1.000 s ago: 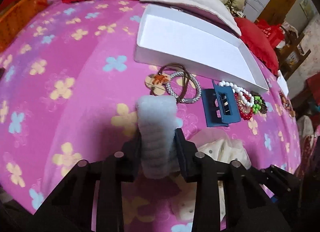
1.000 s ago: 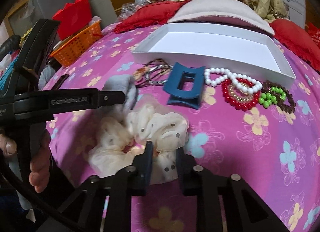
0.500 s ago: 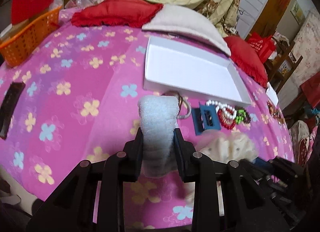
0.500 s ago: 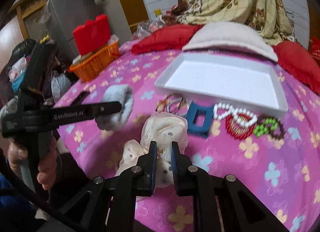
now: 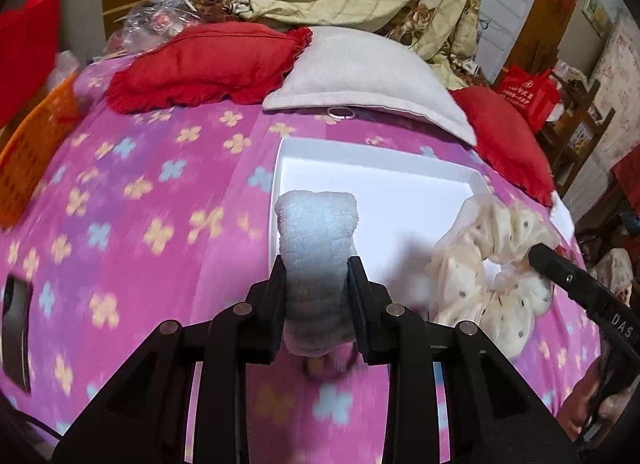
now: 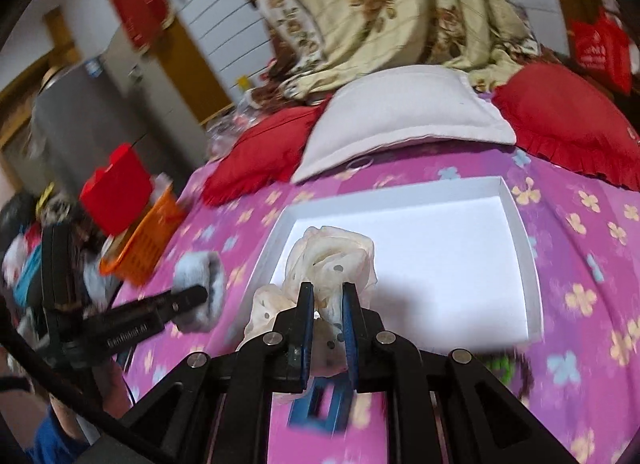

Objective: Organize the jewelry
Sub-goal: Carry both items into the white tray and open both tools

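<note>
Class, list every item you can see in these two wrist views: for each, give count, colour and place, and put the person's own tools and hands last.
Fluffy grey-blue scrunchie: one, held in left gripper.
Cream polka-dot chiffon scrunchie: one, held in right gripper above the tray.
Shallow white cardboard tray: one, on the bedspread.
Blue plastic claw clip: one, below right gripper.
Pink flowered bedspread: one, underneath everything.
Red frilled cushions: two, flanking the pillow.
White pillow: one, behind tray.
Orange plastic basket: one, bedspread's left edge.
Left gripper: one, black, shut.
Right gripper: one, black, shut.
</note>
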The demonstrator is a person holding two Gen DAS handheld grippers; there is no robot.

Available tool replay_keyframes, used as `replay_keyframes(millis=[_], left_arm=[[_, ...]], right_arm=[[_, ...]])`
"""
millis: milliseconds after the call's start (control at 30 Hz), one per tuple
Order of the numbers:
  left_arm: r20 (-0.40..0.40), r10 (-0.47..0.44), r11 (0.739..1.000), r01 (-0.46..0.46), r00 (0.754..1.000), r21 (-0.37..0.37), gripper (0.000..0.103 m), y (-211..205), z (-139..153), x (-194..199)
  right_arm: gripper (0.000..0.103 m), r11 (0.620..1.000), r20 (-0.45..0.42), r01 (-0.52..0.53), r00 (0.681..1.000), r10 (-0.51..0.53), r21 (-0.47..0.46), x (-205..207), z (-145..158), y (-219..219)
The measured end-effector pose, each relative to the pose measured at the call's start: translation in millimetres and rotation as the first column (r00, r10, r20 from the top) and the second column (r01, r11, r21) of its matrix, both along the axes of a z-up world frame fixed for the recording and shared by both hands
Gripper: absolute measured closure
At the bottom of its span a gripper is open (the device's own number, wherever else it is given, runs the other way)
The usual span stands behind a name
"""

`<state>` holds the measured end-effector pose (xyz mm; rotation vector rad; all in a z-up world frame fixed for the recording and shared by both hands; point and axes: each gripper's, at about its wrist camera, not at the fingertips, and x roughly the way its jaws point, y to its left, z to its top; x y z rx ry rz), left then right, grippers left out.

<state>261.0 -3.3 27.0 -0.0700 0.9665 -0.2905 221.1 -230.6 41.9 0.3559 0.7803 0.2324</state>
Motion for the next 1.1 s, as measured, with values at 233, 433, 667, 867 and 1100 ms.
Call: replay_keyframes(millis=[233,433,667,867,1100], left_arm=[[-0.051,-0.024,0.996,0.029,0.998,0.090,0.076,-28,-37,84],[-0.075,-0.004,0.988,0.016,0.997,0.151,0.075,-35,-62,121],[-0.094,0.006,0.994,0.004,0.996,0.109,0.066,-34,-69,135],[-0.059,-0.006,0.999,0.008,0.998,0.041,0.062,-25,-46,116],[0.049,0.013,0.999,-0.014,0.999,0.029,0.059,10,-5,57]], right_arm=[[0.090,0.998,-0.097,0.055,0.994,-0.051,0.038,87,-37,-4],[0.090,0.998,-0.147,0.044,0.988,-0.049,-0.036,121,-64,3],[0.057,0.985,-0.092,0.001,0.996,-0.017,-0.173,101,-58,7],[0.069,0.958,-0.134,-0.127,0.986,0.095,-0.258,69,-69,28],[0.077,0.946,-0.223,-0.169,0.969,0.109,-0.275,94,-96,54]])
